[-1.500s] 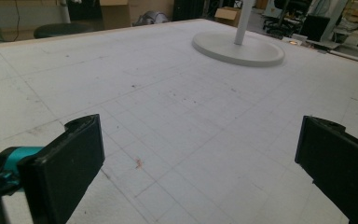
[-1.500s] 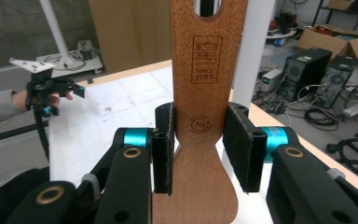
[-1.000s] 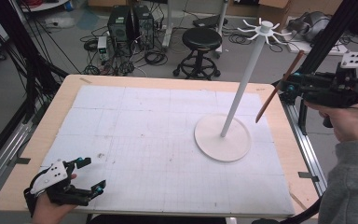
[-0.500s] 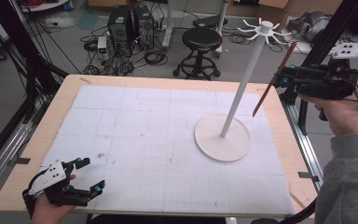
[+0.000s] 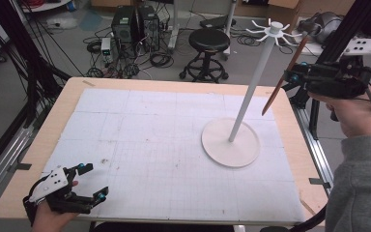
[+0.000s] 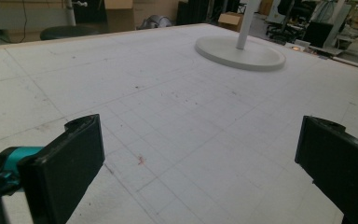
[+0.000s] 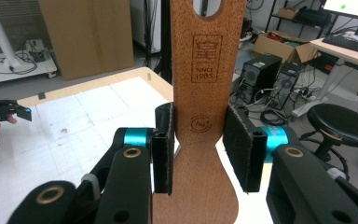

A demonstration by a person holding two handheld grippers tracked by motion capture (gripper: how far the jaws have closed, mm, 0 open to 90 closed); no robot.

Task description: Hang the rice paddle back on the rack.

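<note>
The right gripper is raised off the right edge of the surface, near the top of a tall white stand, and its jaws are closed partway on a wooden spatula. In the right gripper view the two black pads press on the narrow neck of the spatula from either side, the wider blade end hanging below them and the handle with its hanging hole rising above (a stamped maker's mark sits on the handle just over the pads). From the high view the spatula stands tilted, its upper end leaning toward the ring of white pegs at the top of the stand, close beside them, though whether it touches one cannot be told. The stand's thin pole rises at a slant from a round white base on the right half of the white gridded mat that covers the surface. The left gripper rests low at the near left corner of the mat, well apart from the stand; its jaws are spread wide with nothing between them, and the left gripper view looks across bare mat toward the base.
</note>
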